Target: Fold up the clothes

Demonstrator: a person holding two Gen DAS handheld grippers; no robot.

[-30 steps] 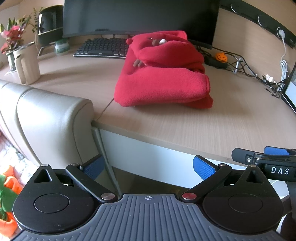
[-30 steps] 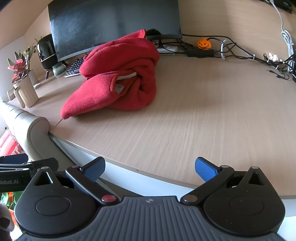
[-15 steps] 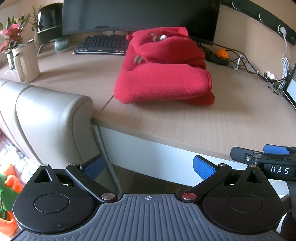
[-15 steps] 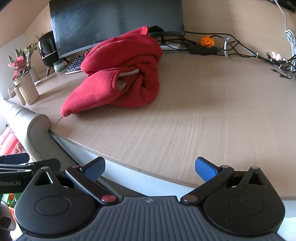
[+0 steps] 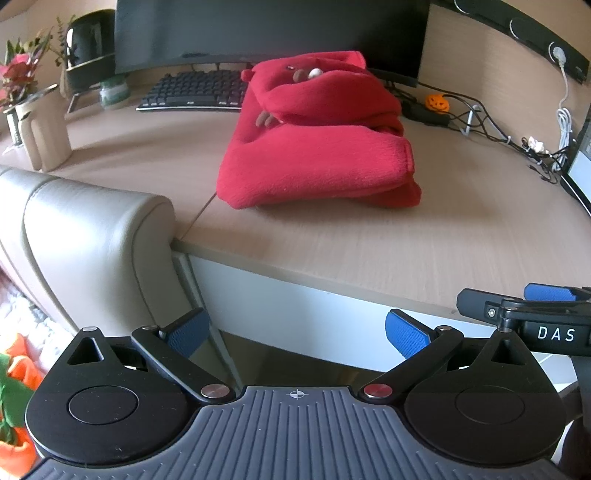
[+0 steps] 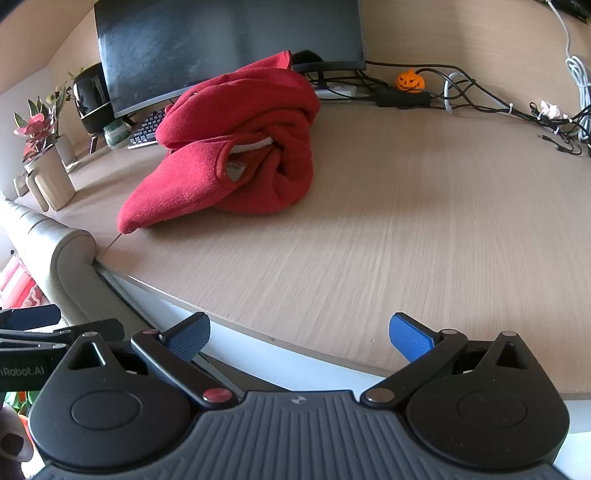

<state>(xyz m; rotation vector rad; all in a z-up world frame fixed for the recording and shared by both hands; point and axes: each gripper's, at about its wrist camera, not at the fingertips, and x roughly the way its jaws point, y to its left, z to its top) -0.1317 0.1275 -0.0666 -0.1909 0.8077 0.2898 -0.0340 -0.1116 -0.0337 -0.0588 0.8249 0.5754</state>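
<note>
The red fleece lies folded in a lump on the desk, its long side running from the front edge back toward the monitor. The 2 claws, left gripper and right gripper, hang wide apart, holding nothing, before the desk edge.

Both wrist cams sit off the desk edge, facing the red garment well ahead; both views share it.

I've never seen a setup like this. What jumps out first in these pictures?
A bright red fleece garment lies bundled in the middle of the wooden desk, in front of a dark monitor. Low in each view, an open gripper with blue pads, left and right, hangs off the desk's near edge, holding nothing.
</note>
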